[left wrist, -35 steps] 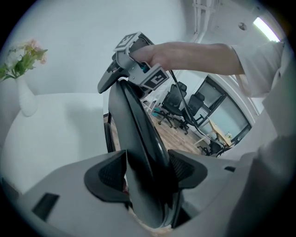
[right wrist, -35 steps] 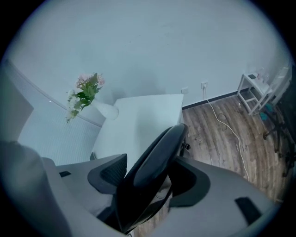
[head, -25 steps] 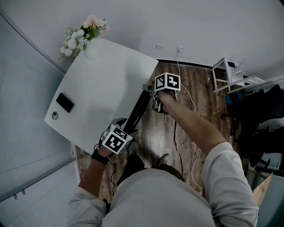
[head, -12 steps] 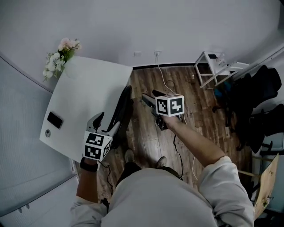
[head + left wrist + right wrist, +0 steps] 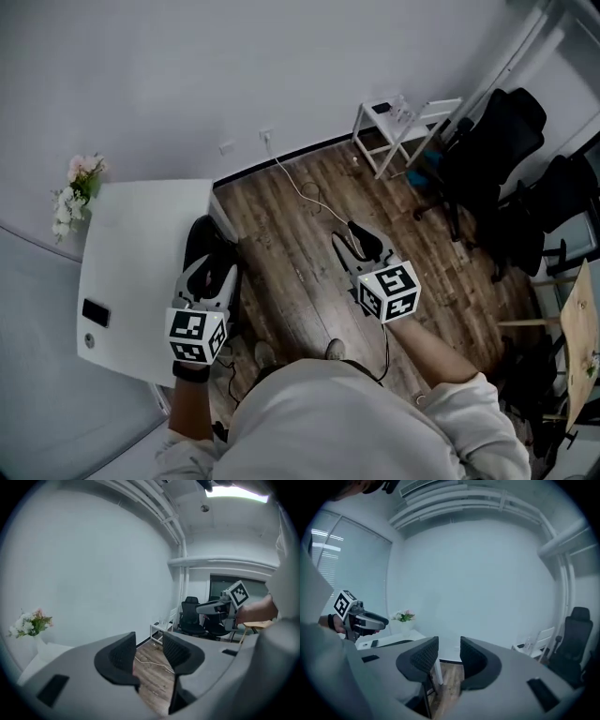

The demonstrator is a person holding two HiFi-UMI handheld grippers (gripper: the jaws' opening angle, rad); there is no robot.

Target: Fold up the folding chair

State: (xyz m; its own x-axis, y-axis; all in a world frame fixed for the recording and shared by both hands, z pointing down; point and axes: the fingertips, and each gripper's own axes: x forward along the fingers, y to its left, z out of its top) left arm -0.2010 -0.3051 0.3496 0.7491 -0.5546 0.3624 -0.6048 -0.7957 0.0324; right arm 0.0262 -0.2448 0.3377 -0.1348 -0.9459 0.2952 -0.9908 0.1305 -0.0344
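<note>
Lifting the left gripper (image 5: 210, 274) clear by the table (image 5: 131, 272), jaws closing partway on nothing. Leaving the chair (image 5: 199, 236) looking folded flat, propped beside the table's edge. Swinging the right gripper (image 5: 354, 242) out over the floor (image 5: 300, 244), empty too, half-closing. Looking pretty much done.

Head view: above me, steeply down | gripper views: along my jaws, near level, both sharing flowers (image 5: 28, 623) and wall (image 5: 103, 569).
</note>
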